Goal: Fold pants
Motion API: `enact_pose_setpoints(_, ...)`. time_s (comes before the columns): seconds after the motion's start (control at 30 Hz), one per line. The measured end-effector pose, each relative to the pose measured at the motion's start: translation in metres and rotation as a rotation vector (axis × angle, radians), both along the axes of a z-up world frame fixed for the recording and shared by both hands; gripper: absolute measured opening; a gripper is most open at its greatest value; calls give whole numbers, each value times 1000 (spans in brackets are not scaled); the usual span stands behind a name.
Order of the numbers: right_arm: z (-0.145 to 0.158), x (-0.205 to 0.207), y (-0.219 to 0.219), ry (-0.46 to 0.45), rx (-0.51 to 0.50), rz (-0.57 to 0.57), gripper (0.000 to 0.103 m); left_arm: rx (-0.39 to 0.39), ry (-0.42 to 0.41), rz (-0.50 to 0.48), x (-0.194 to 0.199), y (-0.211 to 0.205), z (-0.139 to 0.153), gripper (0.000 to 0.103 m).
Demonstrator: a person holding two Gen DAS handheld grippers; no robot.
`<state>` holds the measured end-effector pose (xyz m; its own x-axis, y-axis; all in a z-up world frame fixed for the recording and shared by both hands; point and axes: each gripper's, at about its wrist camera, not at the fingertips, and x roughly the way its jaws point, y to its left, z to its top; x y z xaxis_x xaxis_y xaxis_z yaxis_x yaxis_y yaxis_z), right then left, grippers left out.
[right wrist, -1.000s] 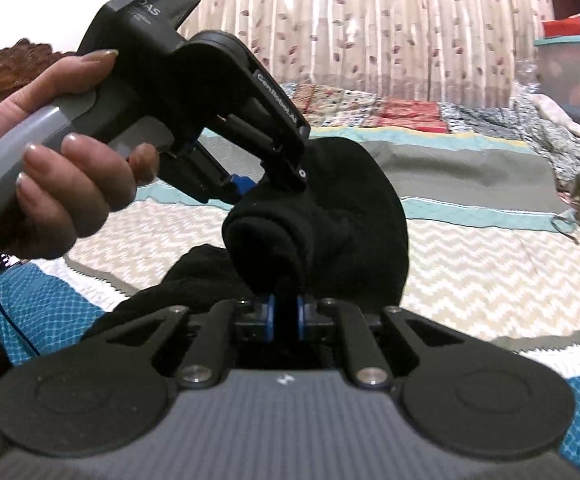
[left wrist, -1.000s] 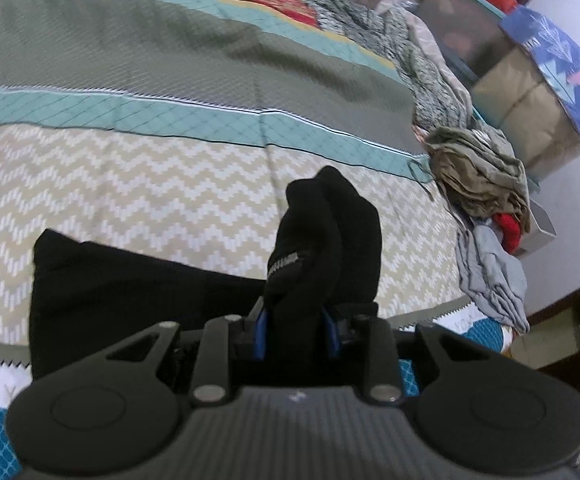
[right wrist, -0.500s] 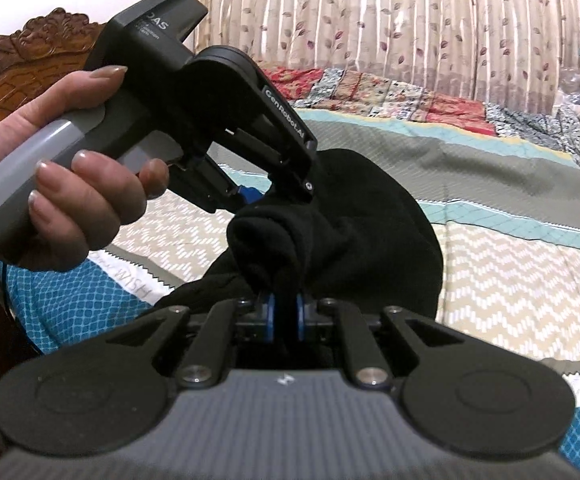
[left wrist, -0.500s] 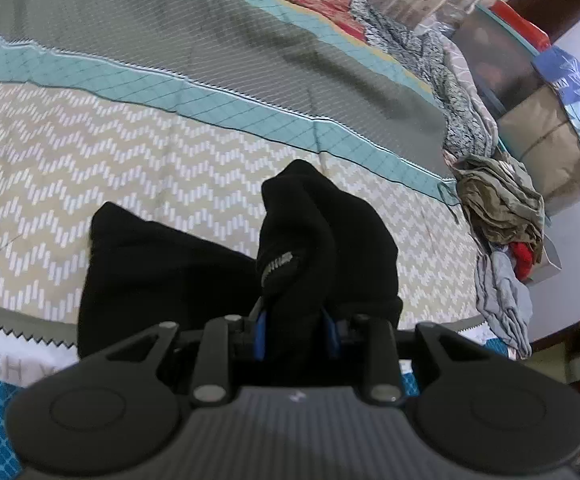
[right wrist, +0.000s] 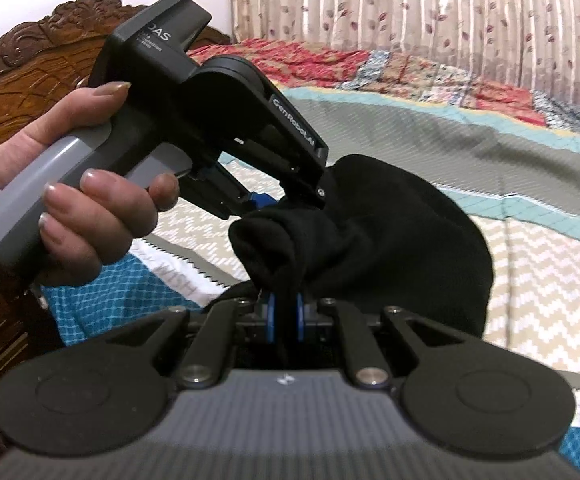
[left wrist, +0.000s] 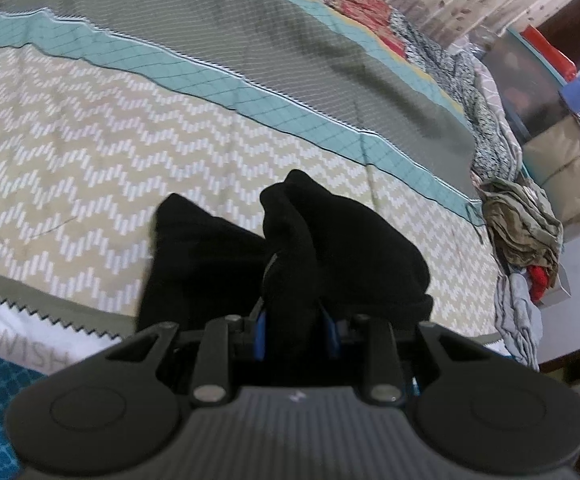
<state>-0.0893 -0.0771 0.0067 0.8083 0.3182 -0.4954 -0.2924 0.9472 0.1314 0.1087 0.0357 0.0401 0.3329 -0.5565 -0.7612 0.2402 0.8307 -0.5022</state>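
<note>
The black pants [left wrist: 330, 248] are bunched up and lifted above the bed. My left gripper [left wrist: 294, 332] is shut on a thick wad of the black cloth, which bulges up between its blue pads. My right gripper [right wrist: 285, 316] is shut on another fold of the pants [right wrist: 390, 252]. In the right wrist view the left gripper [right wrist: 266, 204], held by a hand, grips the same bundle just ahead and to the left. The rest of the pants hangs down onto the bedspread [left wrist: 194, 248].
The bed has a striped bedspread [left wrist: 130, 140] with zigzag, teal and grey bands. A heap of clothes [left wrist: 526, 224] lies at the bed's right edge, with boxes [left wrist: 562, 160] beyond. A carved wooden headboard [right wrist: 30, 64] and curtains [right wrist: 450, 20] are behind.
Both grippers have moved left along the bed with the pants still gripped. The hanging part of the pants has drawn in closer under the left gripper.
</note>
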Motion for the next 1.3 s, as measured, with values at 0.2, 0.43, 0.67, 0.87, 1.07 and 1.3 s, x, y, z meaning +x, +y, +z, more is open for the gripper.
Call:
enact_pose_setpoints(0.2,-4,8,12,51,24,66,13,33,7,29,2,16,-11,26)
enact_pose_setpoints(0.43,-18,26,14,197,112,136,27,105,28,67,-1,29,-32,32)
enact_pose_setpoints(0.67,-22,27,22,266,202,235,47,145,-23,68,-14,40,-31,43)
enact_pose_setpoints(0.87,-31,36,17,347,302,249,48,215,-75,68,-27,38,-32,51)
enact_pose_setpoints(1.07,-23,33,12,336,326,251,47,265,-89,85,-26,33,-46,60)
enact_pose_setpoints(1.3,2,21,-38,220,408,116,45,289,-120,82,-27,31,-46,61)
